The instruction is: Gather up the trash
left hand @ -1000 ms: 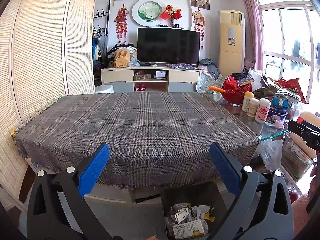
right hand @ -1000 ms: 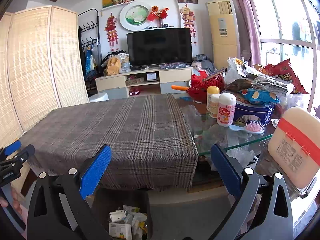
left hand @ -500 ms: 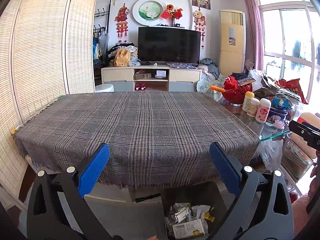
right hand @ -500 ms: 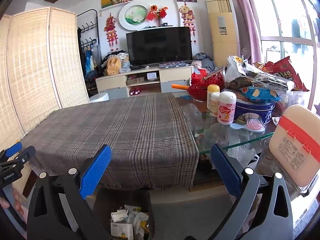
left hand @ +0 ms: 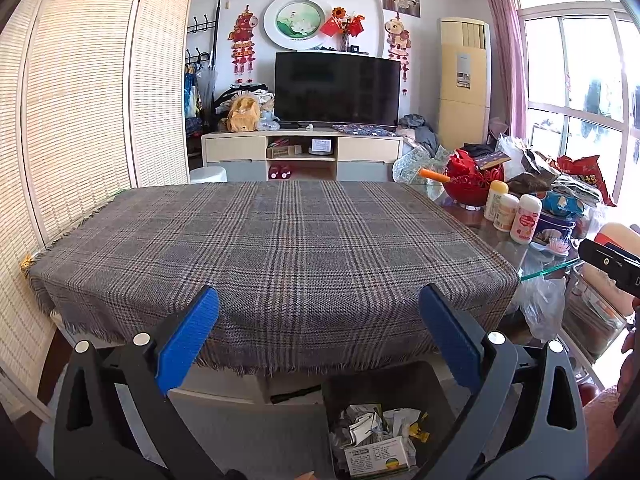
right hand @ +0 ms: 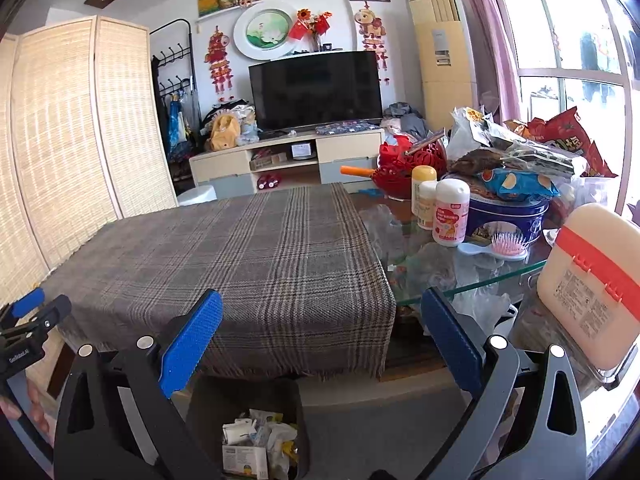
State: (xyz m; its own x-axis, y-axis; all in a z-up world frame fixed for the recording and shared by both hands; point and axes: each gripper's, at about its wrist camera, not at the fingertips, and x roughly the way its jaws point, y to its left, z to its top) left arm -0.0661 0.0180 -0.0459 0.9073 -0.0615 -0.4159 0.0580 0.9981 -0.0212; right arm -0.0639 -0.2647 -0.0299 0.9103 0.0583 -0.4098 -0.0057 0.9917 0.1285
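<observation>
A dark trash bin (left hand: 436, 384) stands on the floor below the table's near edge, holding crumpled paper and a small white box (left hand: 378, 456); it also shows in the right wrist view (right hand: 208, 408). My left gripper (left hand: 319, 304) is open and empty, held above the bin at the front edge of the plaid tablecloth (left hand: 272, 248). My right gripper (right hand: 321, 306) is open and empty, further right, over the cloth's corner and the glass tabletop (right hand: 480, 280). The plaid cloth (right hand: 240, 260) has nothing on it.
The right end of the table is crowded: three white bottles (right hand: 451, 218), a blue tin (right hand: 504, 216), a pink hairbrush (right hand: 508, 248), snack bags (right hand: 560, 140), a red basket (right hand: 400, 168). A cream box with a red band (right hand: 592, 280) sits near right. Bamboo screens (left hand: 80, 120) stand left.
Both grippers stay open and almost still; the views shift only slightly.
</observation>
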